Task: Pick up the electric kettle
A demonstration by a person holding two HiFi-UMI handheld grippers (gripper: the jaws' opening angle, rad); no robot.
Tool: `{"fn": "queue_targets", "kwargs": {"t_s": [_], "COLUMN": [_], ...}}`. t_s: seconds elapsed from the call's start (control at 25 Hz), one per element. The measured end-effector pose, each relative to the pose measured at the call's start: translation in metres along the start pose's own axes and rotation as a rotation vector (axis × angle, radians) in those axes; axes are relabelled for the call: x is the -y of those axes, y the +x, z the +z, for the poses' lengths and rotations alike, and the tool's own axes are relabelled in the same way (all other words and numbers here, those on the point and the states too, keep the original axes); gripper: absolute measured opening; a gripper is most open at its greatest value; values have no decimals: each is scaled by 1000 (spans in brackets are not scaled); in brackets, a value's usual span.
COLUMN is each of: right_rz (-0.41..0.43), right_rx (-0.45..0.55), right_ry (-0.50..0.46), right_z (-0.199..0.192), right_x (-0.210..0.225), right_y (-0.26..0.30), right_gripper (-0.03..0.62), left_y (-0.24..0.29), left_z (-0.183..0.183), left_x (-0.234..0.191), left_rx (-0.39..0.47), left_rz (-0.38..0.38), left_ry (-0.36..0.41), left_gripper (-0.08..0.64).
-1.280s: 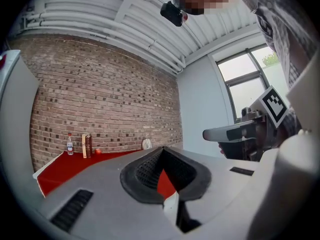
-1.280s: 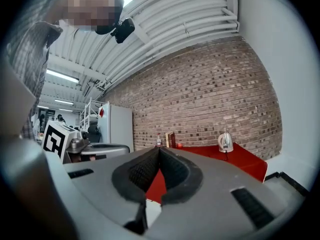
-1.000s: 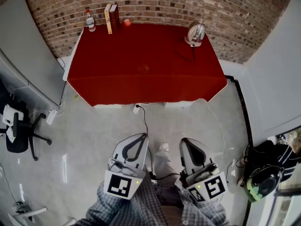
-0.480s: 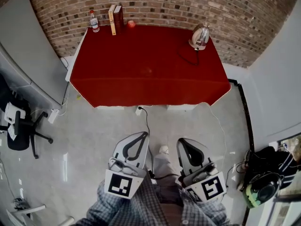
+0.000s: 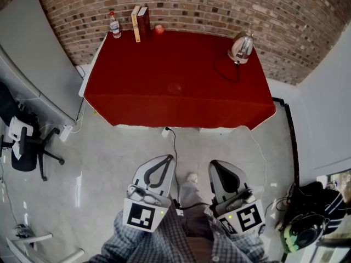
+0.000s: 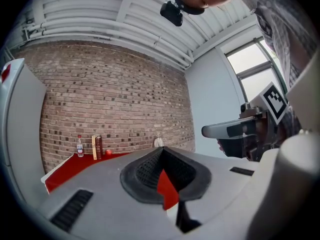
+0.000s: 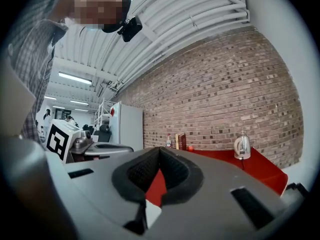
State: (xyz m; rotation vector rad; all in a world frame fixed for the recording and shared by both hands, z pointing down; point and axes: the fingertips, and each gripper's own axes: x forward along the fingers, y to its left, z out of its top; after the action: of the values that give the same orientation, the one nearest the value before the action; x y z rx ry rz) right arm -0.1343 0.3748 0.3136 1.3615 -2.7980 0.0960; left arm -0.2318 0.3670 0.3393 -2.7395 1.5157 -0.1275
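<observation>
The kettle (image 5: pixel 242 47) stands upright near the far right corner of the red-covered surface (image 5: pixel 175 86), close to the brick wall (image 5: pixel 219 4), and its dark cord (image 5: pixel 225 70) loops over the cloth just in front of it. Along the far edge to the left, well apart from the kettle, stand a bottle (image 5: pixel 115 25), two upright books (image 5: pixel 140 23) just beside it, and a small round red thing (image 5: pixel 159 29) next to the books. The left hand-held gripper (image 5: pixel 163 160) and the right hand-held gripper (image 5: pixel 218 166) are held side by side low in the head view, over the grey floor (image 5: pixel 109 163) and well short of the surface, both pointing toward it. Each has its jaws pressed together with nothing between them; in each gripper view only the red cloth shows through the gap behind the closed tips. The right gripper view shows the kettle far ahead and to the right, and the left gripper view shows it small, just above the jaws. Checked sleeves (image 5: pixel 137 245) show behind the grippers. An office chair (image 5: pixel 24 147) stands on the floor at the left, beside a grey panel (image 5: pixel 38 64).
</observation>
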Motion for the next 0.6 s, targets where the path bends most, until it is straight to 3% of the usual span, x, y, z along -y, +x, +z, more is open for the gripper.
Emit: {"fn": "queue_targets", "kwargs": {"t_s": [0.6], "right_rz": [33], "right_rx": [-9], "right_ry": [1], "right_z": [0], "right_x": [90], "right_y": [35], "right_gripper": [6], "left_y": [86], "left_z": [8], "left_x": [-2], "left_rx": [-17], "left_rz": [31], "left_ry": [29], "left_gripper": [8]}}
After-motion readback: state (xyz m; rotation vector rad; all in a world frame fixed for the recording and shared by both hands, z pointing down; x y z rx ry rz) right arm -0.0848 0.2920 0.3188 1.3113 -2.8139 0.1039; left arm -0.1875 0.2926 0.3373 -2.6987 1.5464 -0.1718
